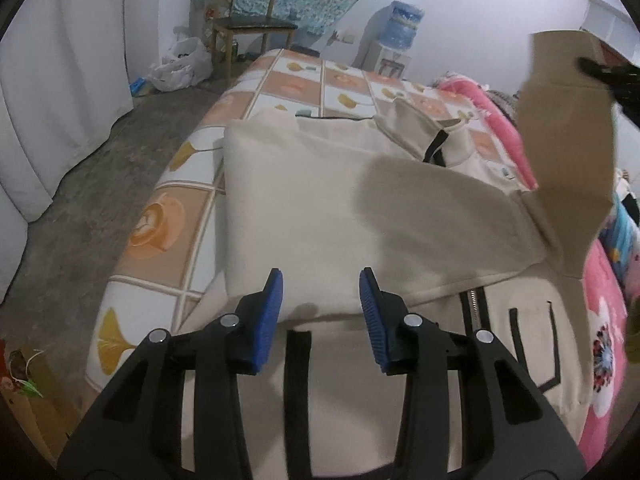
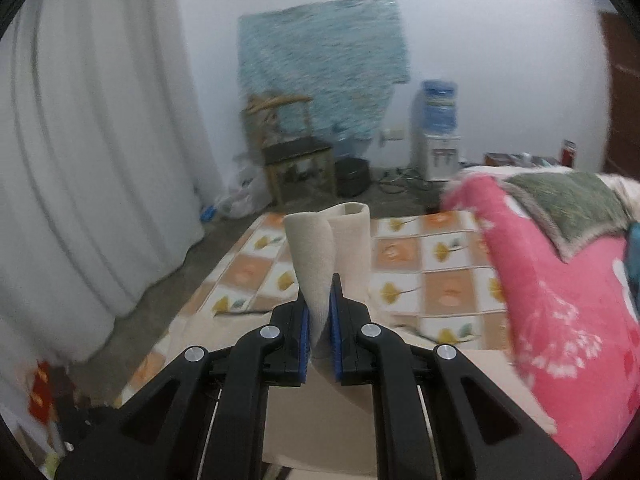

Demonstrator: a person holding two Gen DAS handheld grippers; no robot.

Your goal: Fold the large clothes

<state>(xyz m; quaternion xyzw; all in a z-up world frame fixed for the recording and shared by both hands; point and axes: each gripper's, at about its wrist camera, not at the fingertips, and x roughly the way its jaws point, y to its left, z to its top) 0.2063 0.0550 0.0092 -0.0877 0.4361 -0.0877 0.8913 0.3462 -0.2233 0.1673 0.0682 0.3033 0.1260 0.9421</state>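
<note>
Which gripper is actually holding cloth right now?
The right gripper: its blue pads are clamped on the cream sleeve, lifted above the bed. The left gripper stands open over the folded jacket, pinching nothing.

A home bedroom. A bed (image 1: 280,80) with a checked sheet fills the middle of the frame, with a pink blanket (image 2: 560,300) at the right. At the top stand a wooden chair (image 1: 250,20) and a water dispenser (image 2: 438,136) against a white wall; white curtains (image 2: 100,140) hang at the left over a bare concrete floor (image 1: 80,200).
</note>
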